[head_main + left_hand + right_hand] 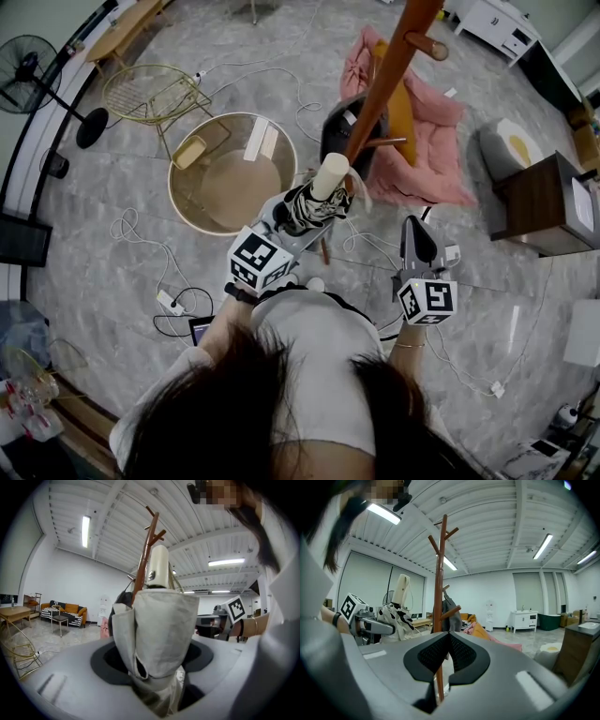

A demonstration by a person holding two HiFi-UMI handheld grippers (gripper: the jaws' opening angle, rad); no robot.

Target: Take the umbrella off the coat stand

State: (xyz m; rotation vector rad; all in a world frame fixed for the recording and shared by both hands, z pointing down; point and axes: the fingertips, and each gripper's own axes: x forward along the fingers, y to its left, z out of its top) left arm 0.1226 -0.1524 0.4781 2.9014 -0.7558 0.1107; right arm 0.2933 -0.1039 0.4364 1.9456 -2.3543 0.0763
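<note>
The folded umbrella point(309, 204), black-and-white patterned with a cream handle point(330, 175), stands upright in my left gripper point(302, 216), which is shut on its cloth body. In the left gripper view the umbrella point(157, 634) fills the space between the jaws, and the brown wooden coat stand point(145, 555) rises behind it. The coat stand point(380, 84) is just beyond the umbrella. In the right gripper view the umbrella point(398, 606) sits left of the stand's pole point(439, 573), apart from it. My right gripper point(416, 234) is shut and empty, its pads point(440, 651) meeting in front of the pole.
A dark bag point(342, 127) hangs on the stand, and a pink cloth point(427, 131) lies behind it. A round table point(232, 173) and a wire chair point(155, 94) stand to the left, a dark cabinet point(544, 202) to the right. Cables trail over the floor point(169, 281).
</note>
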